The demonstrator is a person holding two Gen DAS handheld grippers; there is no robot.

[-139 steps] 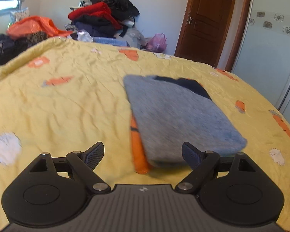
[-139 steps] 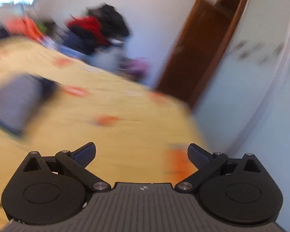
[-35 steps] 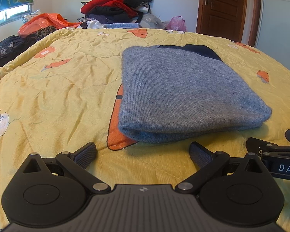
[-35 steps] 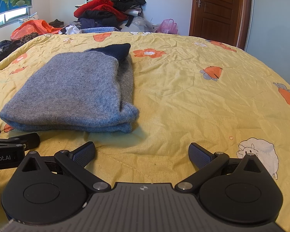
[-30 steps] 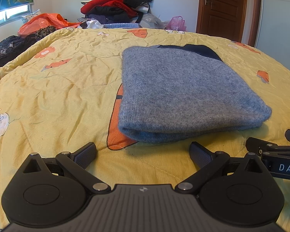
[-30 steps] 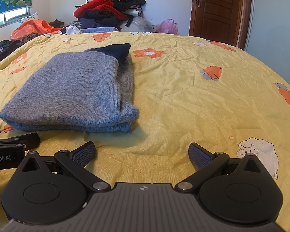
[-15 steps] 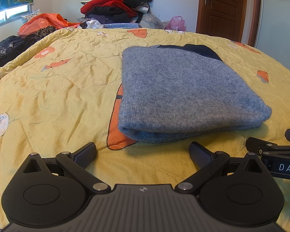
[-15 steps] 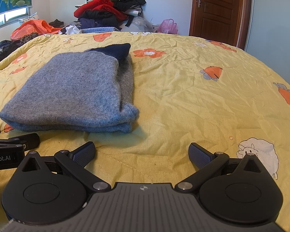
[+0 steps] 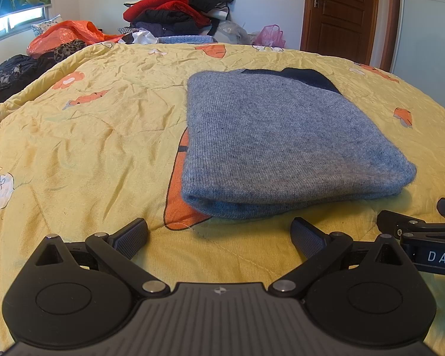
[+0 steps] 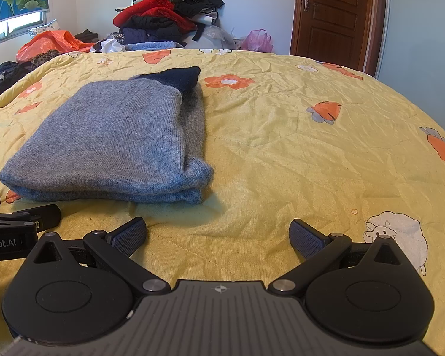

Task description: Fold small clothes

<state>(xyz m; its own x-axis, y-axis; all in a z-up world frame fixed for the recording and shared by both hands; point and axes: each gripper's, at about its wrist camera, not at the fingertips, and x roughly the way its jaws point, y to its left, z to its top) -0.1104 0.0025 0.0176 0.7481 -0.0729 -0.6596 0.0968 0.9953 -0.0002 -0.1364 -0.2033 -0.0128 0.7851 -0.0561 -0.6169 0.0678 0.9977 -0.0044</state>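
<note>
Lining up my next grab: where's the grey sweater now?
The grey sweater lies folded on the yellow quilt, ahead of the left gripper.

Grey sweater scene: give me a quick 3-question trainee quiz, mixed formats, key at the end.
1. True or false: the left claw is shut on the grey sweater.
2. Multiple choice: in the right wrist view, the sweater's dark navy part shows at A) the near edge, B) the far end, C) underneath the right claw.
3. Fill in: the sweater lies folded on a ____ quilt printed with orange flowers.

Key: 1 false, both claws are open and apart from the sweater, resting near its front edge; 2 B; 3 yellow.
</note>
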